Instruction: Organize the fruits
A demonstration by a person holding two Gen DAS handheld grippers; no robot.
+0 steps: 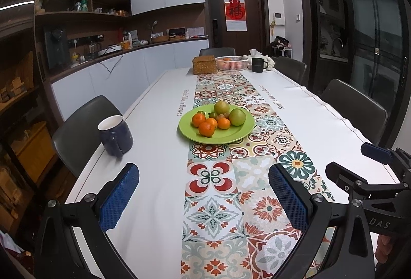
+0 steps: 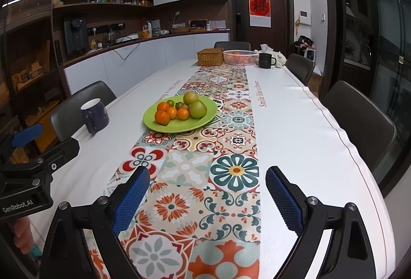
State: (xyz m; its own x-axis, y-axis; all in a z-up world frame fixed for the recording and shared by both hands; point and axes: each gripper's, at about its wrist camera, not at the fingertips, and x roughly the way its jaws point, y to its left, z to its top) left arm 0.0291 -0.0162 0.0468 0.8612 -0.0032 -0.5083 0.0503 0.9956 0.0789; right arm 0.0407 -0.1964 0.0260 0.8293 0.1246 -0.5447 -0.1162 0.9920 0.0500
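A green plate (image 1: 239, 134) (image 2: 203, 121) sits mid-table on the patterned runner. It holds several oranges (image 1: 206, 129) (image 2: 162, 117), two green-yellow pears (image 1: 237, 117) (image 2: 197, 108) and a few small fruits. A white basket (image 1: 232, 63) (image 2: 240, 57) with orange fruit stands at the far end. My left gripper (image 1: 204, 195) is open and empty, well short of the plate. My right gripper (image 2: 208, 198) is open and empty, also short of the plate; it shows at the right edge of the left wrist view (image 1: 359, 163).
A dark blue mug (image 1: 115, 135) (image 2: 94, 115) stands near the table's left edge. A woven box (image 1: 204, 64) (image 2: 210, 57) and a black mug (image 1: 258, 65) (image 2: 265, 60) stand at the far end. Dark chairs (image 1: 354, 109) line both sides.
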